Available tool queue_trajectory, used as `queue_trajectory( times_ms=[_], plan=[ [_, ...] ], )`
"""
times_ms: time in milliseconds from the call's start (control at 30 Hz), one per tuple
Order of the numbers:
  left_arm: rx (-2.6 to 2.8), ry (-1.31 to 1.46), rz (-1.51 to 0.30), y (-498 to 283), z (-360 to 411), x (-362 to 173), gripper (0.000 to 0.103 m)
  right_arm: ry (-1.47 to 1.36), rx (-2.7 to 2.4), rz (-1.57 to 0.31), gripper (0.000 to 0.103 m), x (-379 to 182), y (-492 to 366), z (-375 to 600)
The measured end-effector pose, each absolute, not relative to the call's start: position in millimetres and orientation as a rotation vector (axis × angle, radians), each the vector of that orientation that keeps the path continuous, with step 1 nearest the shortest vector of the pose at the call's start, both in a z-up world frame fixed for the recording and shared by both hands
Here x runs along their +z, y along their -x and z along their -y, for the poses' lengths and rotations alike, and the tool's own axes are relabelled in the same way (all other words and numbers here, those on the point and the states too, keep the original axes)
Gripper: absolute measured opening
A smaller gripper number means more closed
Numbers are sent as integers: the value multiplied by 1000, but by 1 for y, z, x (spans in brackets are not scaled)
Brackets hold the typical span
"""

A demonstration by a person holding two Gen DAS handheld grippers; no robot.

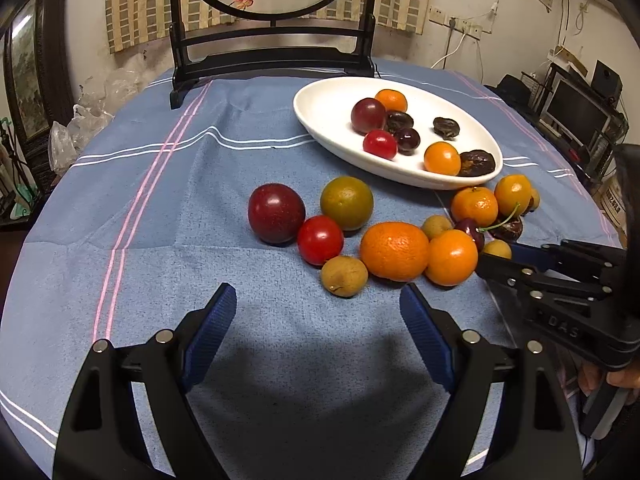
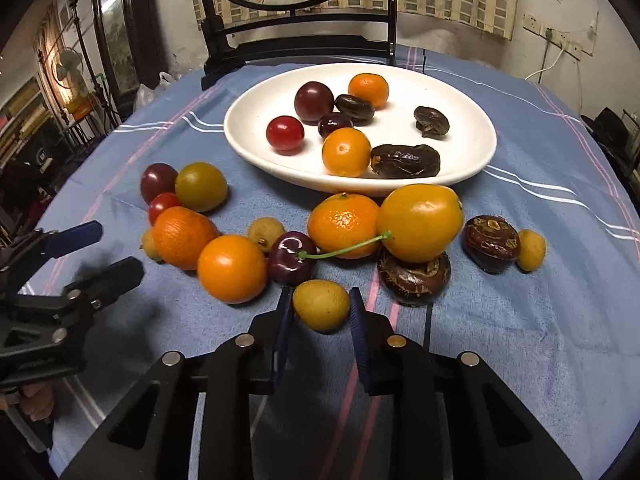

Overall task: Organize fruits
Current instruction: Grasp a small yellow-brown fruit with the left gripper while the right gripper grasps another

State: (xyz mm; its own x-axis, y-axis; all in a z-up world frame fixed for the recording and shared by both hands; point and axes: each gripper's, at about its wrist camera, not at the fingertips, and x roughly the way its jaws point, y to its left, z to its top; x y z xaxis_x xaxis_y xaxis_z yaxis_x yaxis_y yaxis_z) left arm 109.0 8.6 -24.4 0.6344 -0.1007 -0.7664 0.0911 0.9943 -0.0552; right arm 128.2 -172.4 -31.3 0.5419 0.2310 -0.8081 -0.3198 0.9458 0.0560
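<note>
Right hand-held gripper (image 2: 321,306) low over the counter (image 2: 520,340), blue pads closed in on both sides of a small yellow-brown longan (image 2: 321,305) at the near edge of the loose fruit pile. Just beyond it: stemmed cherry (image 2: 290,258), orange kumquat (image 2: 232,269), dark water chestnut (image 2: 414,276). Left hand-held gripper (image 1: 318,310) wide open, holding nothing, just short of another longan (image 1: 344,276) and a mandarin (image 1: 394,251). White plate (image 2: 256,120) at far centre already carries several fruits.
</note>
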Motion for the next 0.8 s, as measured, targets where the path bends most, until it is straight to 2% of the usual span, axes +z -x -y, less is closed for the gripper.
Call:
queue_trajectory(
  times_ms=[267,400,533,700,733,800],
  plan=[
    [-118,-22,-918,-118,0,-32,81,24,363,-922,28,-22,-108,199],
    [-136,0,-977,-129,0,-40,64,6,368,-918,28,-20,-102,210],
    [-133,-18,-975,-136,4,-41,62,-2,380,-909,28,-18,-98,214],
    [-121,-65,-955,-142,13,-40,31,-12,389,-893,28,-15,-94,216],
    [-128,-63,-953,-140,13,-39,27,-13,389,-890,28,-14,-93,217],
    [-122,-66,-954,-137,13,-36,26,-16,387,-885,28,-12,-92,219]
  ],
)
